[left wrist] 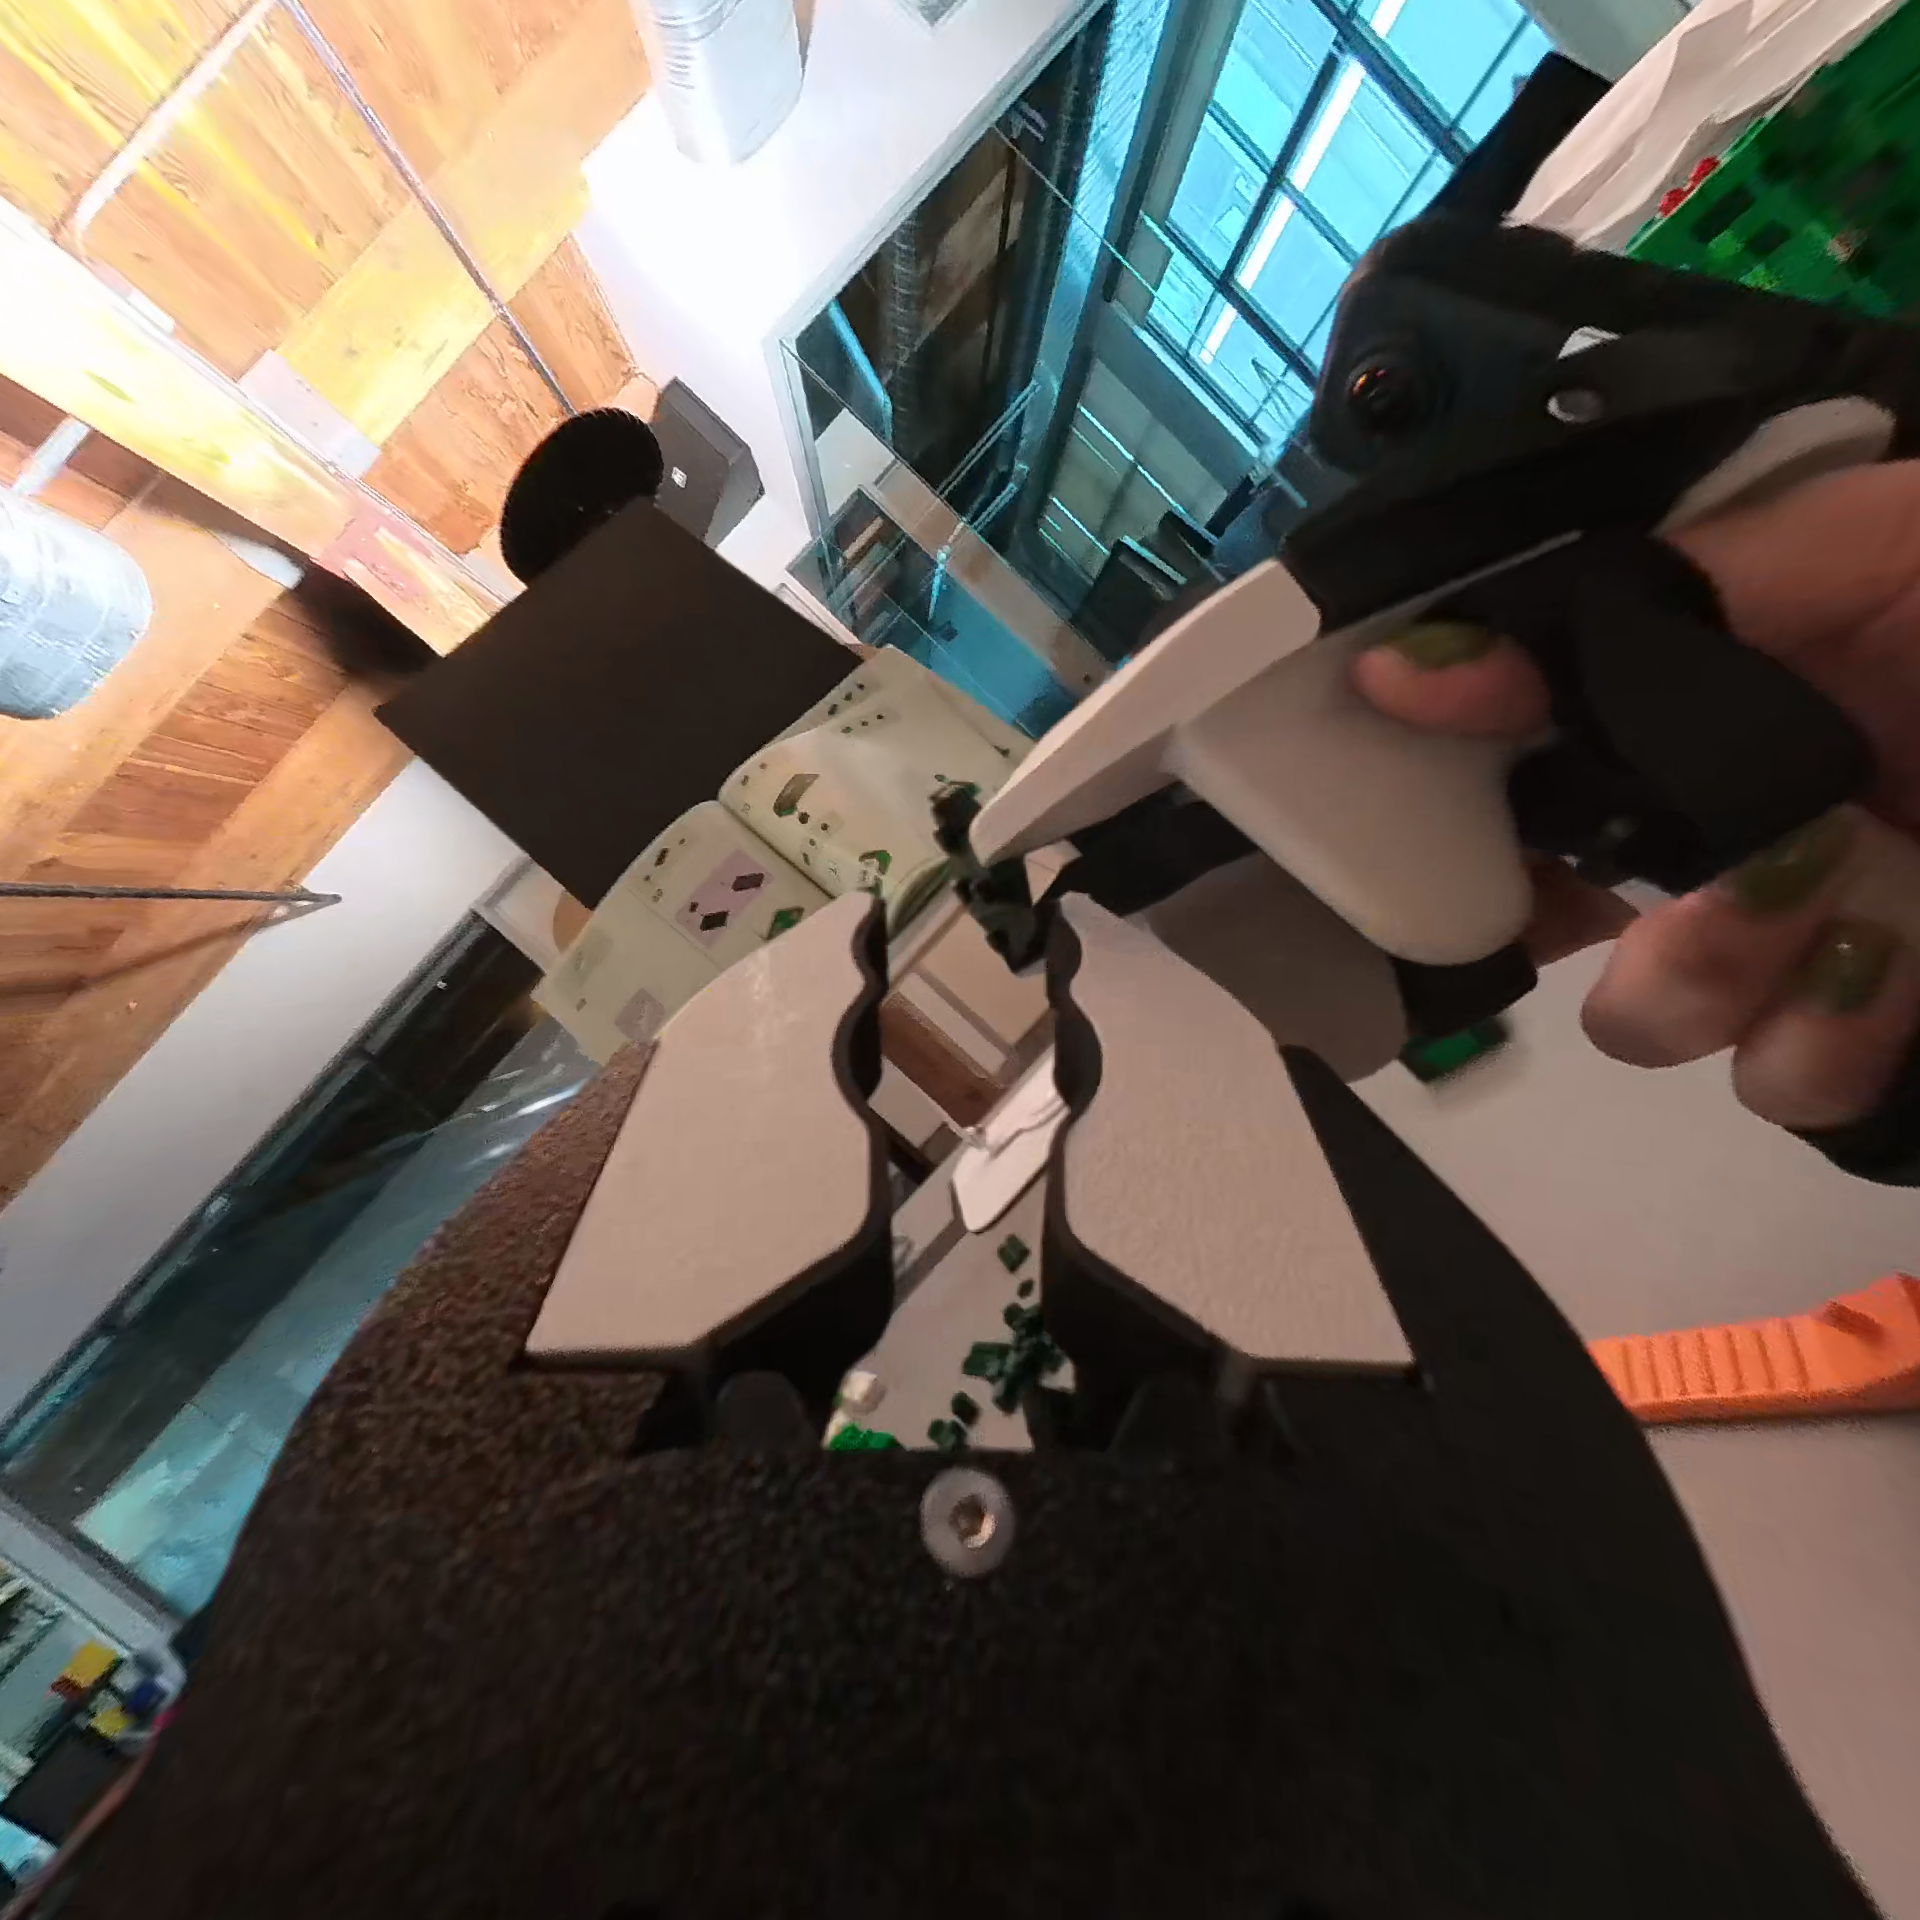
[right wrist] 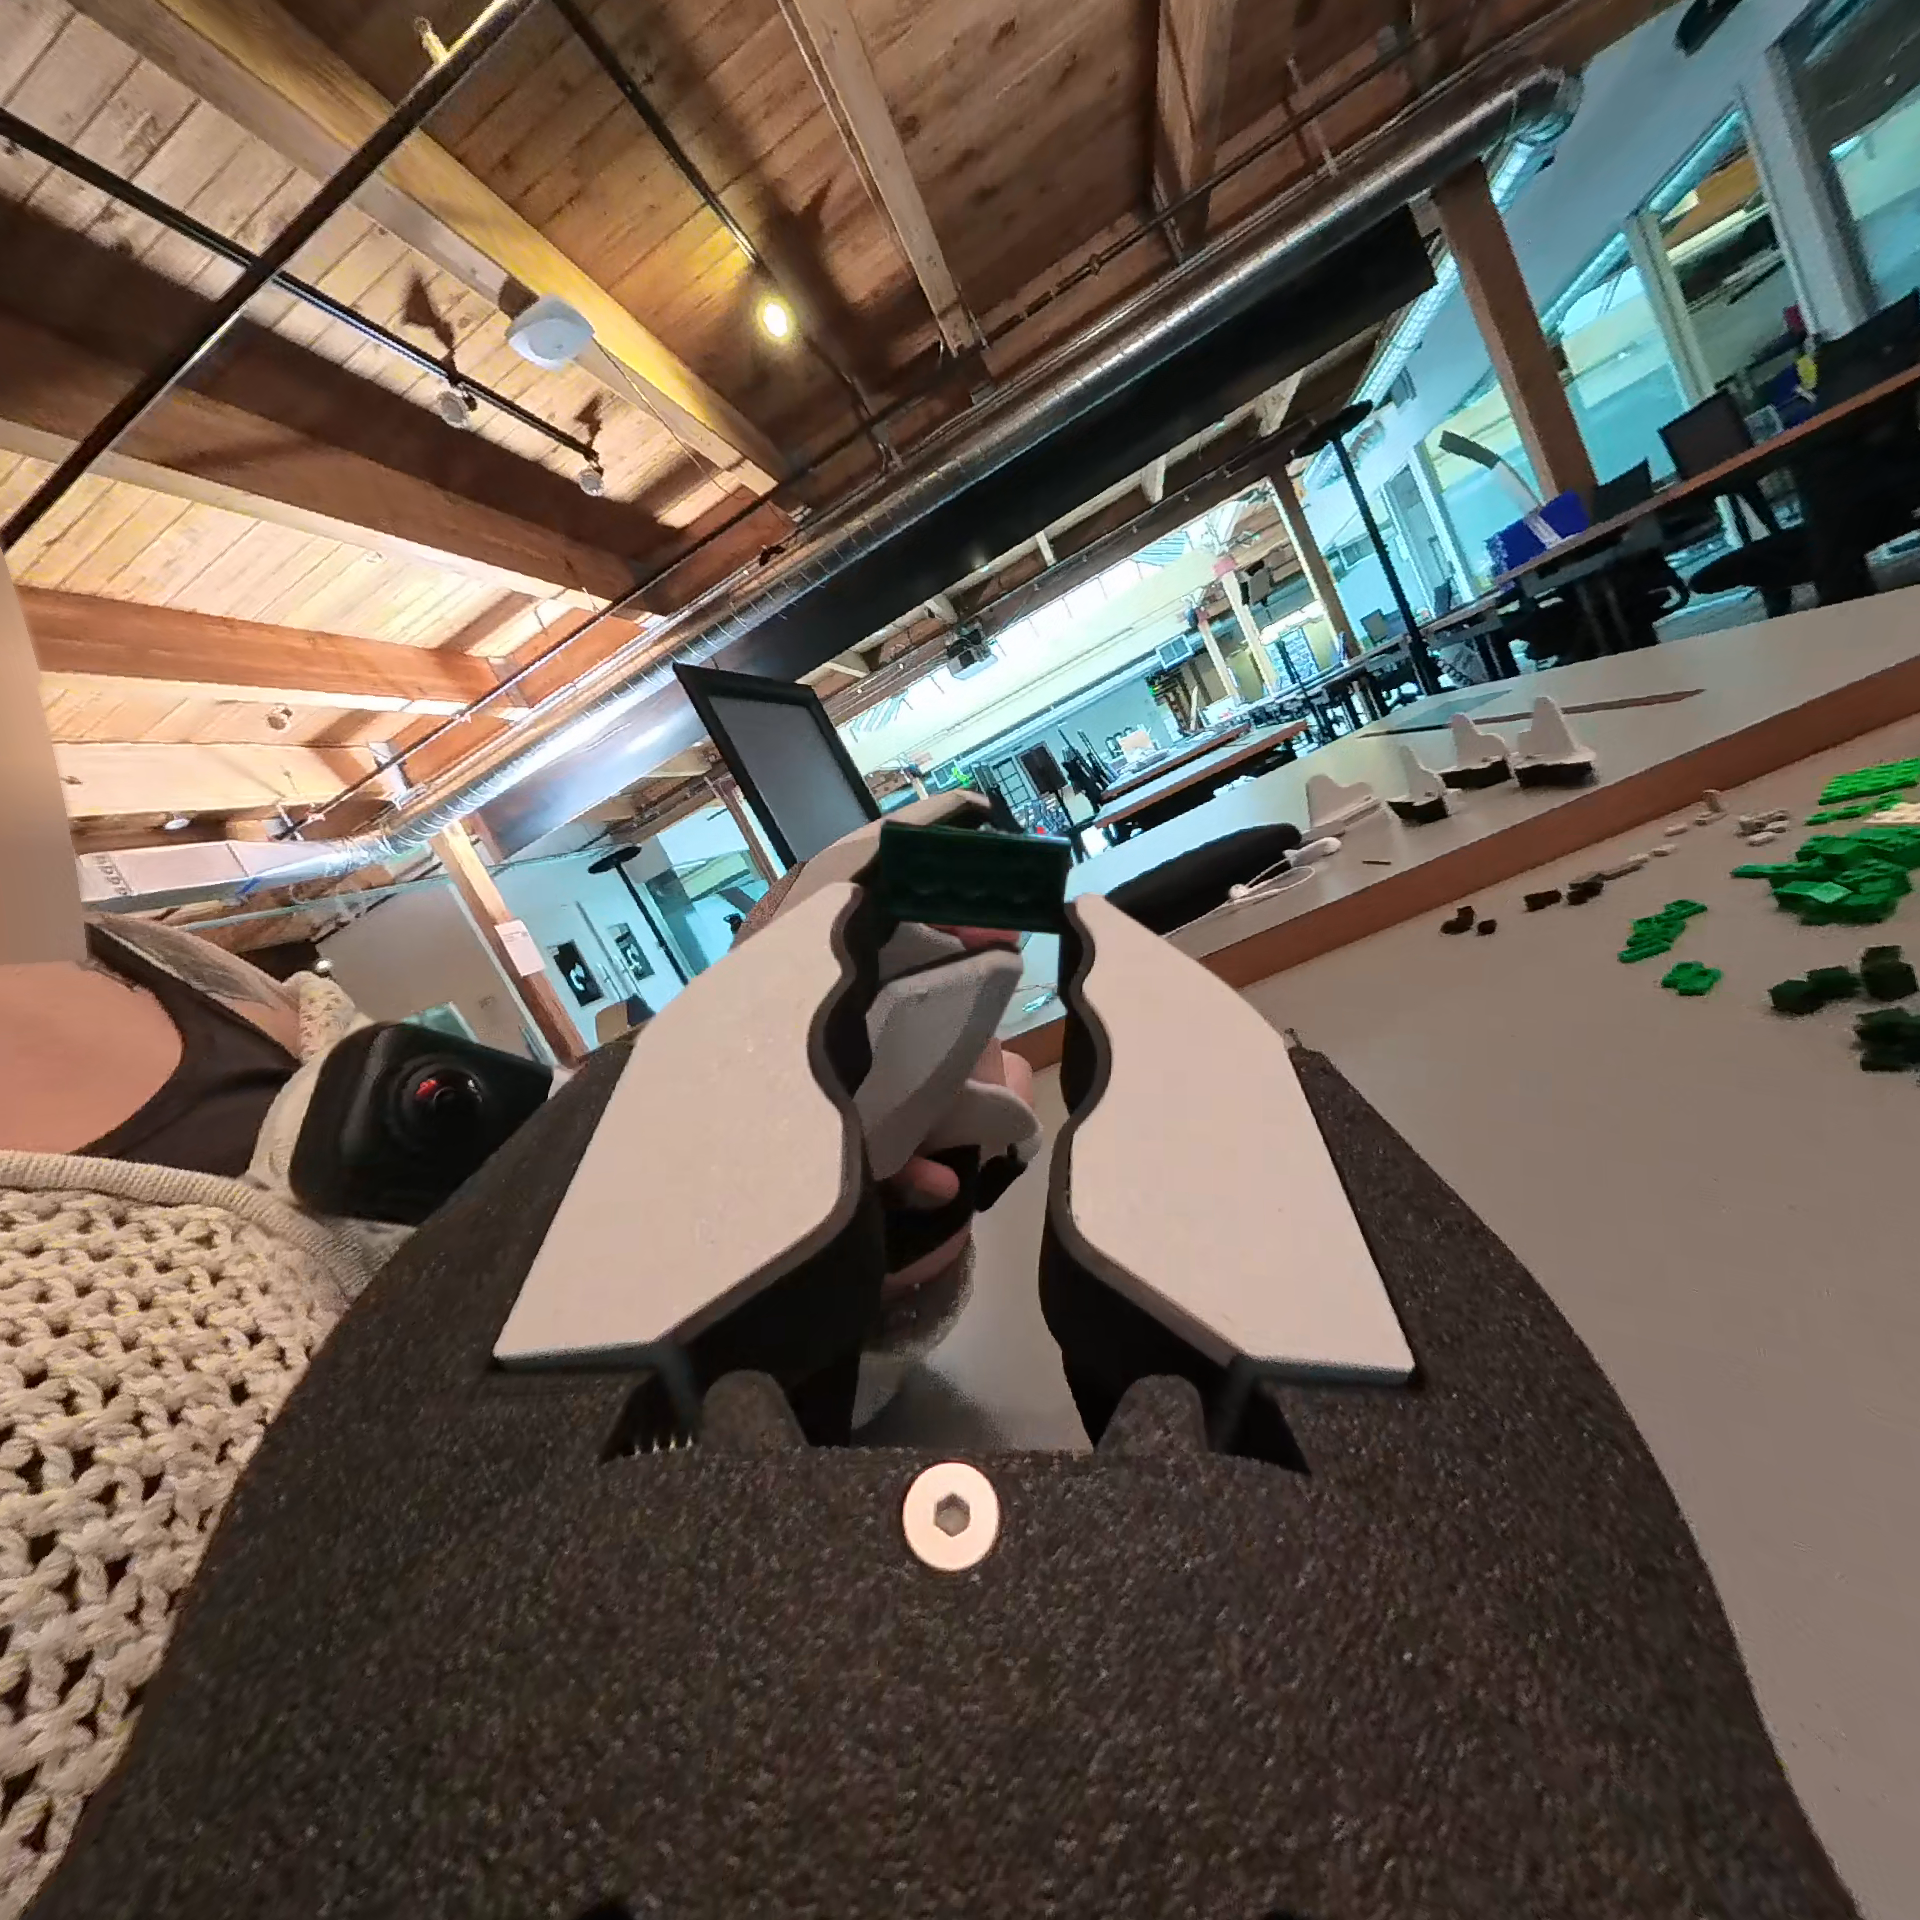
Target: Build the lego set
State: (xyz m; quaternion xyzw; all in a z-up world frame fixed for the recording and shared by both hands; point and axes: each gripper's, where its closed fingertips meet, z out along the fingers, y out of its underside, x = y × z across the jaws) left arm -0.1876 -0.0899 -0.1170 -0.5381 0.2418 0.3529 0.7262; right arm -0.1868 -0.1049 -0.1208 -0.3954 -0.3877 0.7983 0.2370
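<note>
grey table (right wrist: 1558, 1143) | right gripper (right wrist: 971, 914) pinching dark green brick (right wrist: 971, 876) | left gripper (left wrist: 966, 935) parted, empty

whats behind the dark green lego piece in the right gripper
Behind the dark green piece pinched by the right gripper, the left gripper's grey fingers and the person's hand show. Its far face is hidden.

Left gripper (left wrist: 966, 935) jaws stand apart, nothing gripped between them. Right gripper (left wrist: 982, 857) enters from the right, held in a hand (left wrist: 1766, 935); its tips pinch a small dark green lego piece (left wrist: 997, 904), just beyond the left tips. Loose green bricks (left wrist: 1003, 1351) on the grey worktop (left wrist: 1766, 1558). Orange brick separator (left wrist: 1756, 1361) at right.
</note>
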